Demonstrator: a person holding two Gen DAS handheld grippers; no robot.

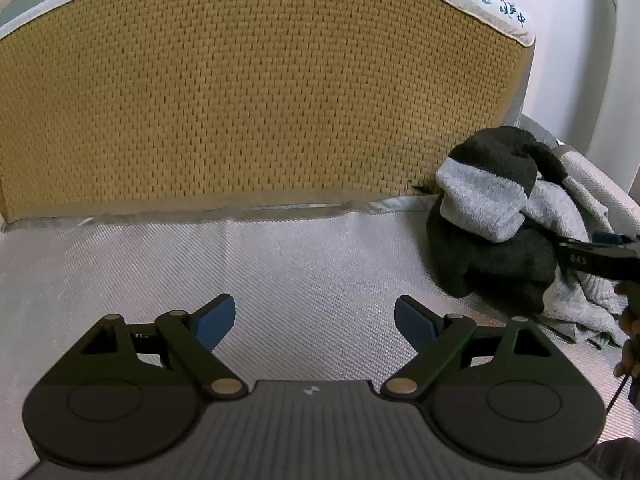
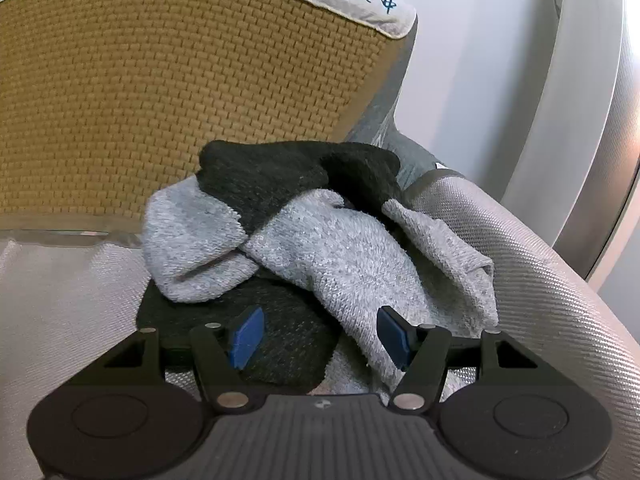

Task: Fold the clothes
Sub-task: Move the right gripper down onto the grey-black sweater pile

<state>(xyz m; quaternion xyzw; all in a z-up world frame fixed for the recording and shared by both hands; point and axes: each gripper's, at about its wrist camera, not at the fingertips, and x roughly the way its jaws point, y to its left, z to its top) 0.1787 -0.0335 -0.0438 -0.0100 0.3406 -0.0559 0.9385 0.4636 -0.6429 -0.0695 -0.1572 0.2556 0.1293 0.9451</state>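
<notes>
A crumpled heap of black and light grey knit clothes (image 2: 320,240) lies on a silver-grey woven cover (image 2: 60,320), against an upright tan woven panel. My right gripper (image 2: 320,336) hangs just over the heap's near edge. It is open: its blue pads (image 2: 248,338) stand apart, with black cloth and a grey fold below and between them, and neither pad presses on anything. My left gripper (image 1: 315,320) is wide open over bare cover, well left of the clothes (image 1: 500,216). In the left wrist view the right gripper (image 1: 600,256) reaches into the heap from the right edge.
The tan woven panel (image 1: 260,92) with white piping walls off the back. The cover rolls down over an edge (image 2: 560,280) right of the heap. Beyond that are a white wall and a curved pale surface (image 2: 580,140). A person's hand (image 1: 628,320) shows at the right.
</notes>
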